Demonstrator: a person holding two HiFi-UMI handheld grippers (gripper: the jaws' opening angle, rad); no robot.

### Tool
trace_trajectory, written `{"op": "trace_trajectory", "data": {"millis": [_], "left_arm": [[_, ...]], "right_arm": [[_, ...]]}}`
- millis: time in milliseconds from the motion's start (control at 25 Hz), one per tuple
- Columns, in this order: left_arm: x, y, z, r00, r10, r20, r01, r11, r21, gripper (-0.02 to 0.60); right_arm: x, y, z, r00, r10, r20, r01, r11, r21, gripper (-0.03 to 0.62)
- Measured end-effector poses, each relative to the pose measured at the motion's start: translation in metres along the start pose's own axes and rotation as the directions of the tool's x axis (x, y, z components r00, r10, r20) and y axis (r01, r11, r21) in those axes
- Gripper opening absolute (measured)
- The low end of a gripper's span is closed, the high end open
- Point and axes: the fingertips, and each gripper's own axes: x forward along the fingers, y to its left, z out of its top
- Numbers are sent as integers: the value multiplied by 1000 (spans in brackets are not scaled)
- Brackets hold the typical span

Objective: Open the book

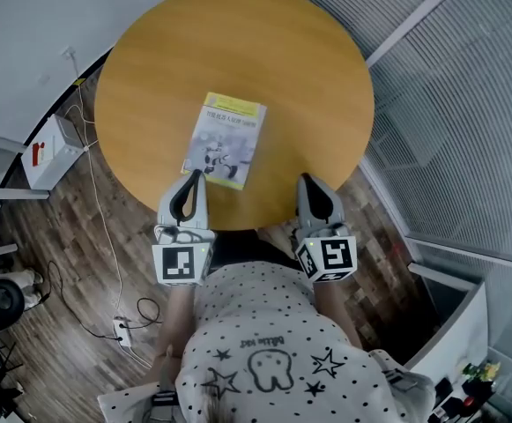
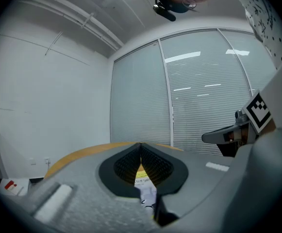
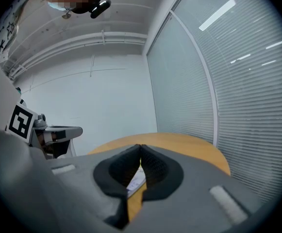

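Book (image 1: 225, 139): closed, flat and cover up near the middle of the round tabletop (image 1: 264, 42), set slightly askew. Nothing lies on or against it, so I judge every edge reachable.
Left gripper (image 1: 193, 176): jaws pressed together with nothing between them. The tip sits just beside the book's near corner. In the left gripper view, the printed cover (image 2: 144, 184) shows through the slot under the joined tips (image 2: 141, 147).
Right gripper (image 1: 306, 180): jaws likewise pressed together and empty. It is over the near rim of the tabletop, apart from the book and to its right. The right gripper view catches only a sliver of the book (image 3: 136, 180) beyond its tip (image 3: 140, 148).
Reason for shut jaws: I judge that joined tips make a thin wedge to slip under the cover, where a pinch would find no purchase.
Step in hand: approach; cover not yet lifted.
Hazard: the book may slide on the smooth wood unless I pin it with the other gripper.
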Motion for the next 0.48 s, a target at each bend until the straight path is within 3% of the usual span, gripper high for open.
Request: {"op": "trace_trajectory", "data": {"millis": [200,480], "left_arm": [[1,6,0,1000,-18,-7,18,999,-28,11],[4,24,1,995,-97,-16,97,995,0,11]], "right_arm": [[-3,3,-1,999,-36,-5,36,999,4,5],[5,21,0,996,-90,-19,90,996,13,5]]}}
